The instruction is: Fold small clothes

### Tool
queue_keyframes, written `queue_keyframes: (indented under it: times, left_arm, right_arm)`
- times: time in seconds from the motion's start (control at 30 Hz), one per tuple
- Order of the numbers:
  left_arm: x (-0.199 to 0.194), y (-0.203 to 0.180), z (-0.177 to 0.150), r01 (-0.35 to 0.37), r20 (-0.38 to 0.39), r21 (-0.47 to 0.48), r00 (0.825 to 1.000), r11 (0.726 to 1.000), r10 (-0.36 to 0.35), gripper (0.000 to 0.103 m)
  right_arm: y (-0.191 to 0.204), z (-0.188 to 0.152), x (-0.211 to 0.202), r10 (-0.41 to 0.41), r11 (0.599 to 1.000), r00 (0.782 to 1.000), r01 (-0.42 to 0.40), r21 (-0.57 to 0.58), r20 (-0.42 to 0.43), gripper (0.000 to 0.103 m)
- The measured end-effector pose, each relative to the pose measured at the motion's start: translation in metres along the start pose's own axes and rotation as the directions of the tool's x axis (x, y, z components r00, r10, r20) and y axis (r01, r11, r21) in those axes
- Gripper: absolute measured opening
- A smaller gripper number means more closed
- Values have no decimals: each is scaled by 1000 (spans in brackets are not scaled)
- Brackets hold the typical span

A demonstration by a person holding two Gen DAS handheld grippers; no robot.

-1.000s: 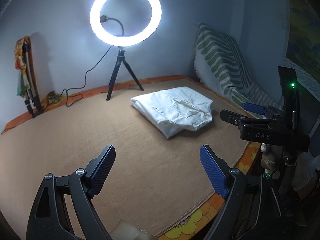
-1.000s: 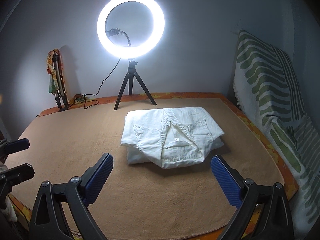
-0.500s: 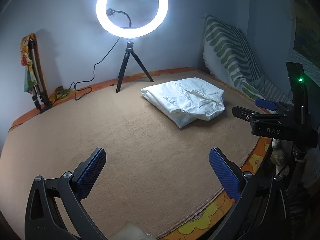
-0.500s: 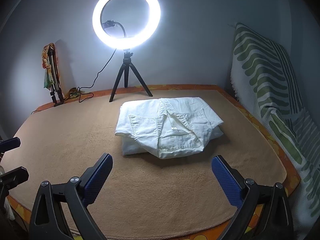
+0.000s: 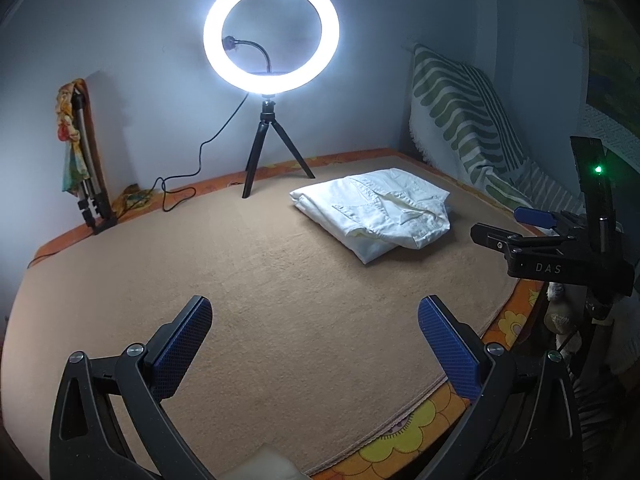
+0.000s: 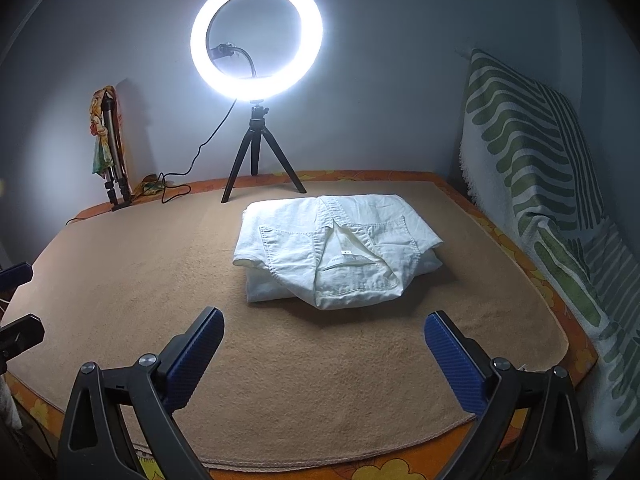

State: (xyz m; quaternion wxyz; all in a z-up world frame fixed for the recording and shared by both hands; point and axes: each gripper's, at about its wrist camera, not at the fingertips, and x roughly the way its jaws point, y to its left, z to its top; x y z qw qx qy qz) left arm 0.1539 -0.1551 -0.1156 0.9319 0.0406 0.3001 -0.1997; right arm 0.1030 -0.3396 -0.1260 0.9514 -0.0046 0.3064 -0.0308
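A white garment (image 6: 334, 256) lies folded into a compact bundle on the tan blanket (image 6: 280, 360), its waistband opening facing me. It also shows in the left wrist view (image 5: 376, 212) at the far right. My right gripper (image 6: 324, 344) is open and empty, held above the blanket just short of the bundle. My left gripper (image 5: 314, 330) is open and empty, over bare blanket to the left and well short of the garment. The right gripper also shows in the left wrist view (image 5: 516, 224) beside the bundle.
A lit ring light on a black tripod (image 6: 256, 148) stands behind the garment, its cable (image 6: 188, 176) trailing left. A folded tripod with a cloth (image 6: 110, 152) leans on the back wall. A green-striped towel (image 6: 540, 176) hangs along the right side. The bed edge (image 5: 420, 440) is near.
Both grippers have drawn back and lifted slightly from the folded garment. The garment has not moved. Both grippers stay open.
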Motion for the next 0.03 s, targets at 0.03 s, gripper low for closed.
queue_keyframes:
  times: [0.03]
  left_arm:
    - [-1, 1, 0, 3, -3, -1, 1000, 1000, -3, 103]
  right_arm:
    - [-2, 0, 0, -1, 1000, 1000, 1, 8, -2, 102]
